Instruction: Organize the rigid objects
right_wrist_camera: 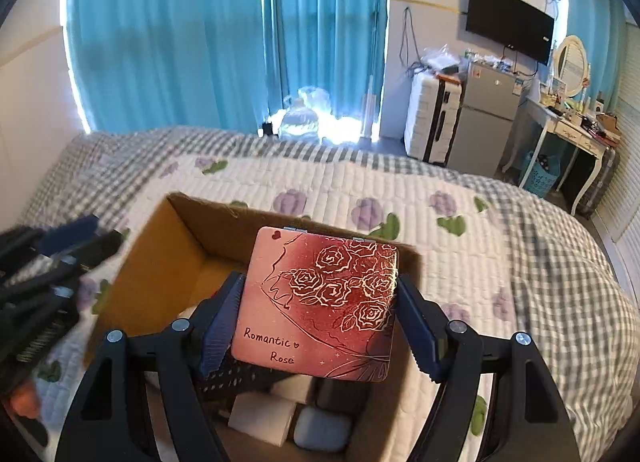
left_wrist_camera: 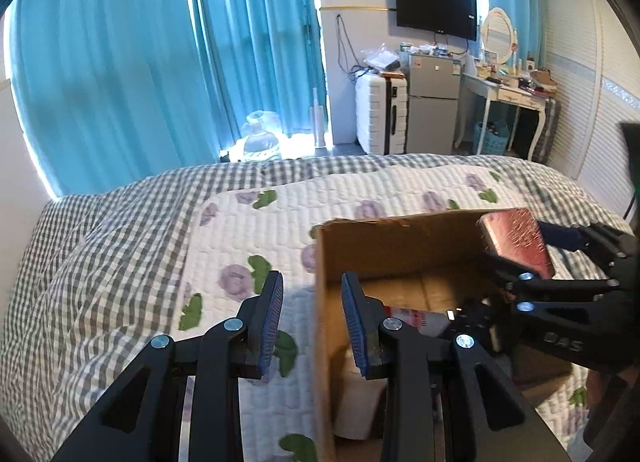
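Nearest the right wrist camera, the right hand-held gripper (right_wrist_camera: 318, 316) pinched a flat, square pink compact (right_wrist_camera: 320, 304) printed with roses and the words "Romantic Rose", its blue pads pressed against the compact's left and right edges. The compact lay face up and roughly level between the fingers, its hinged edge pointing away from the hand and its printed edge toward the wrist, so it sat straight ahead of the gripper along the fingers' line. Directly beneath and a little beyond it stood the open cardboard box (right_wrist_camera: 136, 282), which rested on the bed (right_wrist_camera: 460, 190); a white block (right_wrist_camera: 260, 416), a grey rounded case (right_wrist_camera: 322, 430) and a dark perforated item (right_wrist_camera: 236, 380) already lay on the box floor. That vertical relation was what the coming move seemed to turn on: the compact hung over the box's open mouth, above the rim, so a lowering and release would likely put it inside. The left hand-held gripper (left_wrist_camera: 312, 324) was spread wide and held nothing, straddling the box's near left wall (left_wrist_camera: 324, 302), one finger outside over the quilt and one inside. It was much farther from the compact than the right one. Beyond the bed, teal curtains (right_wrist_camera: 180, 42) hung.
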`<state>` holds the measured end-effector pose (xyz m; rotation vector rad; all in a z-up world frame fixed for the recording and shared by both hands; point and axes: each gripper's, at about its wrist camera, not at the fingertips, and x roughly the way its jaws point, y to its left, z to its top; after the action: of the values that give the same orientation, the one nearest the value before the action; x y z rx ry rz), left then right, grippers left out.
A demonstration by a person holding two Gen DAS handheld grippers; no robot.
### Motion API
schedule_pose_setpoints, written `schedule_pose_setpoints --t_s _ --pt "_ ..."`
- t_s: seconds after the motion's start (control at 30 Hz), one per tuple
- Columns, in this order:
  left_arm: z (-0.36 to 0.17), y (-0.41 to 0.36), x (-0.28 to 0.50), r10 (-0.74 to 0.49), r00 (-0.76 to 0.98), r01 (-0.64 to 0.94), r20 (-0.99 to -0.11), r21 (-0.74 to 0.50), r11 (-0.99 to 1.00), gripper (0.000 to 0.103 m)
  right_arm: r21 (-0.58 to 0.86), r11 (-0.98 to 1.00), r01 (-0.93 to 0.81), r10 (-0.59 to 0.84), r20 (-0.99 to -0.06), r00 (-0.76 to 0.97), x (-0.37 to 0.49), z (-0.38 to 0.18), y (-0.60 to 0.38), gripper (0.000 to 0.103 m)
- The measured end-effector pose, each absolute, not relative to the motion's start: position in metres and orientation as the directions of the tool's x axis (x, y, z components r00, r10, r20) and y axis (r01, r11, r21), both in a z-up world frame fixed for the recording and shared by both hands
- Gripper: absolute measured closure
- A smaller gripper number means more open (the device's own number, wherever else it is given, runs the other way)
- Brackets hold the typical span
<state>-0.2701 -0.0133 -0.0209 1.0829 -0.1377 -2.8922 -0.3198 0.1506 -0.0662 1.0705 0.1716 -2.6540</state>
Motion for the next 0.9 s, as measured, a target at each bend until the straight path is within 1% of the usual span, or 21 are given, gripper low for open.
schedule_pose_setpoints --t_s 0.23,0.3,0.4,0.5,0.6,0.7,0.9 --pt "-0.035 -0.022 -0.281 -0.063 -0.75 0.0 -0.658 0.095 -0.995 0.07 -0.023 -0.958 0.285 -0.168 -0.763 -0.625 -0.355 -0.106 0.136 0.028" --pt "-0.039 -0.023 -0.281 -0.056 -0.747 -0.003 -0.662 0.088 -0.996 0.07 0.01 -0.959 0.283 -0.187 -0.773 -0.606 -0.361 -0.109 0.138 0.026" --pt "-0.043 -0.021 -0.28 -0.061 -0.74 -0.007 -0.67 0.098 -0.995 0.07 0.02 -0.965 0.262 -0.189 -0.743 -0.641 -0.358 -0.104 0.145 0.022" --pt "-0.038 -0.019 -0.276 -0.069 -0.741 -0.005 -0.668 0.108 -0.994 0.07 0.028 -0.968 0.249 -0.19 -0.733 -0.654 -0.351 -0.099 0.152 0.022" --pt "-0.024 -0.015 -0.264 -0.063 -0.753 -0.001 -0.656 0.098 -0.995 0.07 0.029 -0.97 0.24 -0.187 -0.721 -0.668 -0.337 -0.085 0.159 0.022" --pt "0.005 -0.006 -0.245 -0.055 -0.78 -0.01 -0.624 0.1 -0.995 0.07 0.015 -0.976 0.219 -0.167 -0.7 -0.695 -0.32 -0.059 0.167 0.022" --pt "0.07 0.009 -0.204 -0.028 -0.848 -0.025 -0.529 0.093 -0.995 0.07 -0.023 -0.983 0.185 -0.134 -0.6 -0.788 -0.269 0.02 0.186 0.022"
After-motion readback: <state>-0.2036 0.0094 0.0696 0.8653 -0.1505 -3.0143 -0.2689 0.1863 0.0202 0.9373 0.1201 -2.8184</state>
